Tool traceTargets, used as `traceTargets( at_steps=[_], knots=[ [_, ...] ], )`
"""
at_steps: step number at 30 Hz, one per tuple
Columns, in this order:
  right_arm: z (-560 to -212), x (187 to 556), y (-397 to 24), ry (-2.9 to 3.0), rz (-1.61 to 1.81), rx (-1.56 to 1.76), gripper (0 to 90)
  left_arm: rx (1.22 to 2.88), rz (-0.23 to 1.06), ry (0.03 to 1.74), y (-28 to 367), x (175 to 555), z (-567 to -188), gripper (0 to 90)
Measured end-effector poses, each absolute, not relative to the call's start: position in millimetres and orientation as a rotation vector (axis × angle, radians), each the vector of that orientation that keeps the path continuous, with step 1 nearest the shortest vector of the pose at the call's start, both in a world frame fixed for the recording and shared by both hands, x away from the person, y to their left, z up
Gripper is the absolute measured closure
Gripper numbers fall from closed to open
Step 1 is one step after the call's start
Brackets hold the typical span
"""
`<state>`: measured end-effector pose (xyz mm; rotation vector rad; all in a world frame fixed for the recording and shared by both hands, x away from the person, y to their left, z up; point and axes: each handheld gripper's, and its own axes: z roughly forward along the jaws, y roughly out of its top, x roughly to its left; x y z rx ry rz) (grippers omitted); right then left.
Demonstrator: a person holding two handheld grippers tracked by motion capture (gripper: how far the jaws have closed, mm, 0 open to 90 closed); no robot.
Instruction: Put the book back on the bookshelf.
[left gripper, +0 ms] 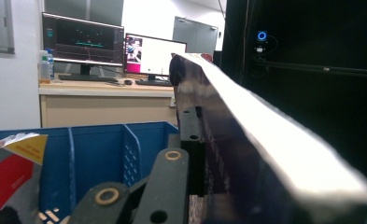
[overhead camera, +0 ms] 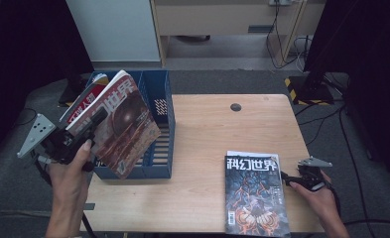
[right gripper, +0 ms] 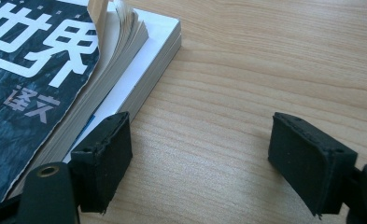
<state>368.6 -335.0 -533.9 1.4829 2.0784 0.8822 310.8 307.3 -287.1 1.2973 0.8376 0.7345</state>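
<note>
A: In the high view, where is the magazine (overhead camera: 120, 124) that the left gripper (overhead camera: 86, 133) holds?

B: It is in the air at 9 o'clock of the picture, over the front of the blue rack (overhead camera: 158, 166). The left fingers are closed on its lower edge. Its long axis is tilted, from 11 o'clock down to 5 o'clock. The rack slot lies just under it, toward 5 o'clock from the fingers, so I judge the next move is to lower it there. A red magazine (overhead camera: 86, 101) stands already in the rack's left part.

A: And the other hand?

B: The right gripper (overhead camera: 288, 179) rests on the desk (overhead camera: 207, 148) at 4 o'clock, just beside the right edge of a second magazine (overhead camera: 254, 193), which lies flat with its long axis from 12 to 6 o'clock. The cover shows large white Chinese characters, 科幻世界; the raised one bears similar characters.

A: What does the left gripper view give?

B: The held magazine (left gripper: 246, 149) is seen edge-on, pressed against the fingers (left gripper: 190, 149). The rack (left gripper: 102, 154) is at 8 o'clock, below.

A: The right gripper view?

B: The fingers (right gripper: 102, 158) stand open, with bare desk (right gripper: 246, 60) between them. The flat magazine (right gripper: 41, 70) is at 10 o'clock, touching or almost touching the left finger; I cannot tell which. The characters 世界 are readable.
</note>
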Motion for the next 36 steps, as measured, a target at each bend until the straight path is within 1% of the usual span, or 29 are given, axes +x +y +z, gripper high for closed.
traceTargets(
  at_steps=[21,36],
  knots=[
    [-533.9,368.3,-334.9,2.078,0.884,1.485,21.7,1.242,0.774,0.891,337.2,302.2,-282.6,83.9],
    [-534.0,368.3,-335.0,2.078,0.885,1.484,21.7,1.216,0.843,0.975,338.2,315.0,-270.1,83.9]
  ],
)
